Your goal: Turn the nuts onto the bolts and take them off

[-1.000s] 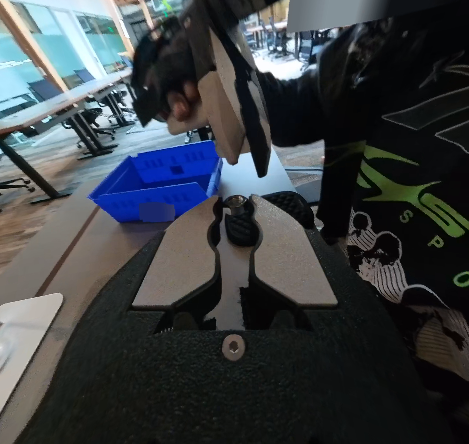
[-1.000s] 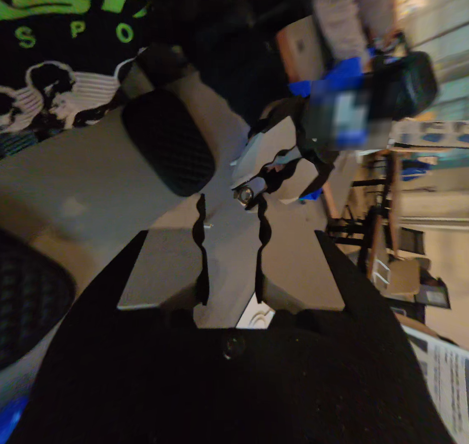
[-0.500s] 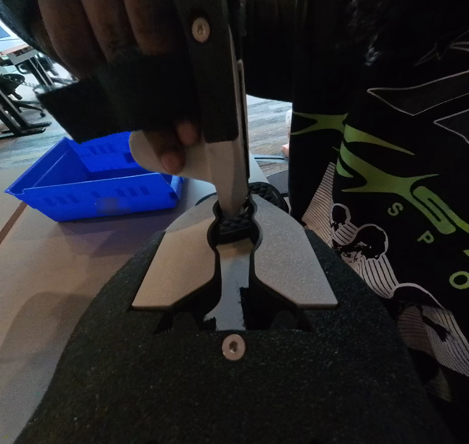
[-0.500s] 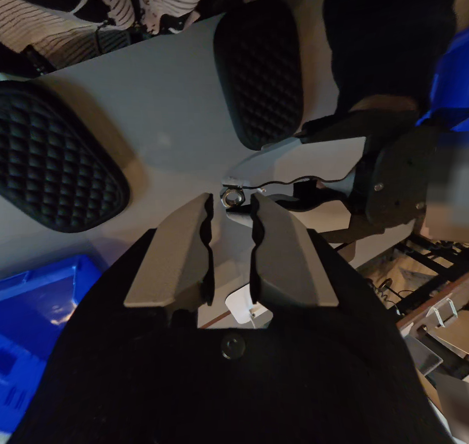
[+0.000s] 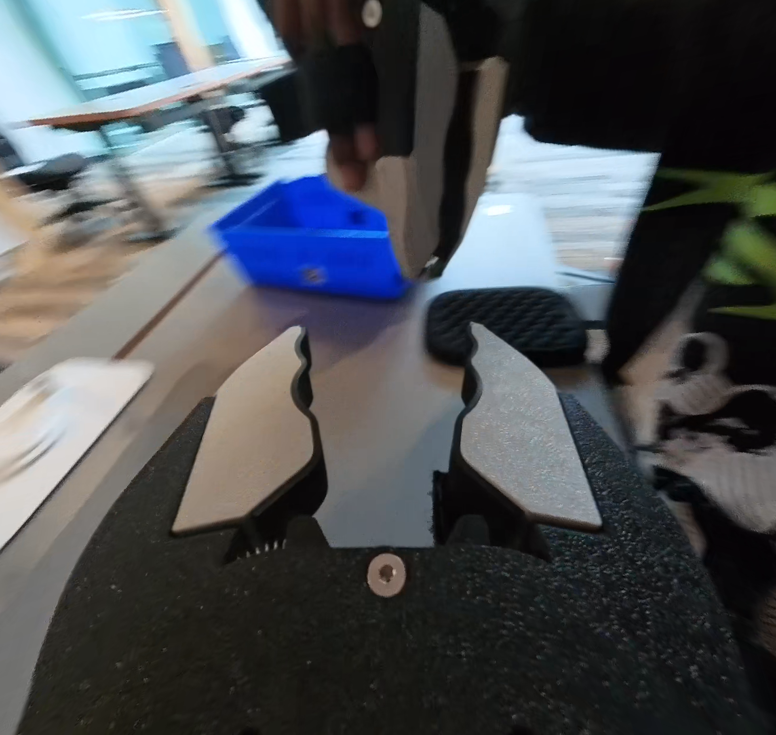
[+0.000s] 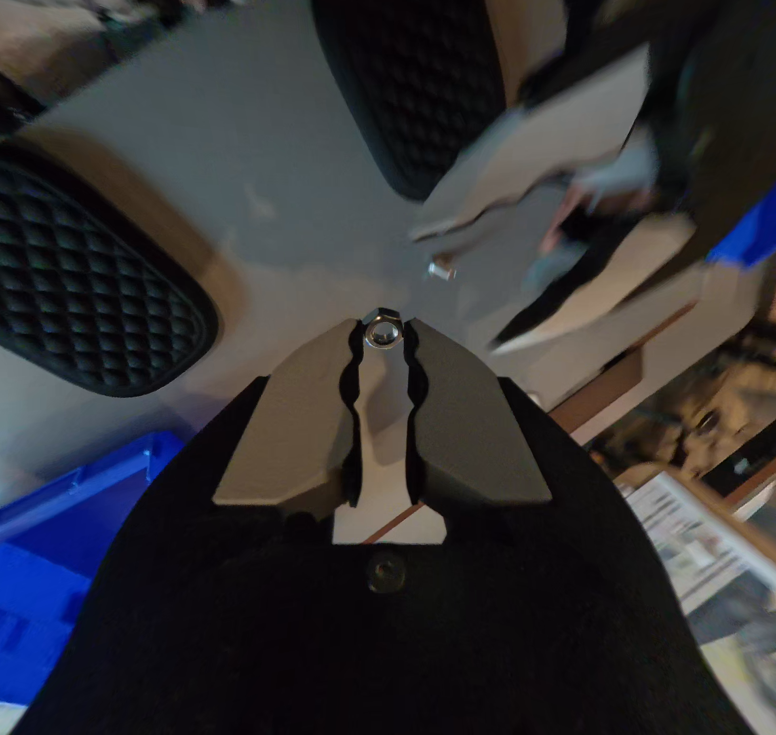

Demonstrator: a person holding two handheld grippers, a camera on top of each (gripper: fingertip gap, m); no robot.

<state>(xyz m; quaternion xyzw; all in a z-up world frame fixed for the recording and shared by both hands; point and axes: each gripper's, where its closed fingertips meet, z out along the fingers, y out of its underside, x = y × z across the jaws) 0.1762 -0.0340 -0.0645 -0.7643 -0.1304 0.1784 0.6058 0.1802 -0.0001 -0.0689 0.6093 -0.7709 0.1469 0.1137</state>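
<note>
My right gripper point(image 6: 383, 328) is shut on a small silver hex nut point(image 6: 382, 333) at its fingertips, above the grey table point(image 6: 252, 135). A small shiny bolt point(image 6: 441, 271) shows blurred just beyond it, loose, near the open fingers of my left gripper point(image 6: 457, 290). I cannot tell whether the bolt rests on the table. In the left wrist view my left gripper point(image 5: 388, 334) is open and empty. The right gripper point(image 5: 432, 261) points down in front of it, held by a hand point(image 5: 348, 126).
A blue bin point(image 5: 310, 248) stands on the table behind the grippers and shows at the lower left of the right wrist view point(image 6: 50, 547). Two black textured pads point(image 6: 84, 286) point(image 6: 411, 63) lie on the table. A white tray point(image 5: 63, 404) sits at the left.
My left gripper has opened and let go of the bolt, and has drawn back. My right gripper has shut on the nut and moved away from the left gripper's tips.
</note>
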